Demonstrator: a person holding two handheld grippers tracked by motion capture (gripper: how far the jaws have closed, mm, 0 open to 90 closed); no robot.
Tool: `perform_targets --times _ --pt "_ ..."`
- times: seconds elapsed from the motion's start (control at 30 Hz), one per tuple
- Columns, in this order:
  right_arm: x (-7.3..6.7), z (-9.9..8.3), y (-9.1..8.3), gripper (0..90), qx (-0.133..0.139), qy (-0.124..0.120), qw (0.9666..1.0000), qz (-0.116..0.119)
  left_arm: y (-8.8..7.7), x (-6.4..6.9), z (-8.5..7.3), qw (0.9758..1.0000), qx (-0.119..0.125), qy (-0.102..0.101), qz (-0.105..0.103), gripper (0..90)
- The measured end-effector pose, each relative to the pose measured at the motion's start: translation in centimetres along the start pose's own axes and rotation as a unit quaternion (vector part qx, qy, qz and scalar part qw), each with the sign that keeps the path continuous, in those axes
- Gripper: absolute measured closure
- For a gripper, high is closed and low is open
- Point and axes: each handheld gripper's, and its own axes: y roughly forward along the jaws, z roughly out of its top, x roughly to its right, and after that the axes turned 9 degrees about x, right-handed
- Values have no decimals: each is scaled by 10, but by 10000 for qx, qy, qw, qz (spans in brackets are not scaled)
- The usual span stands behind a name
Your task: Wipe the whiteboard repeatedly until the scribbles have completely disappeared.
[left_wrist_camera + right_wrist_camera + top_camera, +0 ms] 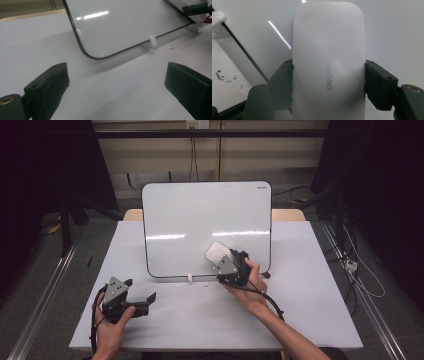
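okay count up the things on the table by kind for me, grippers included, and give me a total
Whiteboards: 1, whiteboard standing propped on the table.
Erasers: 1, white eraser clamped in the right gripper at the board's face.
Grippers: 2, that one and the left gripper, open, holding nothing.
Total: 4

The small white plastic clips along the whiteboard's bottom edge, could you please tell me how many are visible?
2: one small white plastic clip at the middle of the whiteboard's bottom edge, another near its lower right corner. More may be hidden behind the right gripper.
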Motion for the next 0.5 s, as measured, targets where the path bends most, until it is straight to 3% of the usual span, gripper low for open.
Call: perform_targets --times 0.17,0.5 --pt "0 0 0 315 21 -70 10000 38 0 -1 0 10000 -20 10 3 53" --pt "25 2 2 315 59 308 9994 -141 -2 -3 -1 10000 18 -25 18 54"
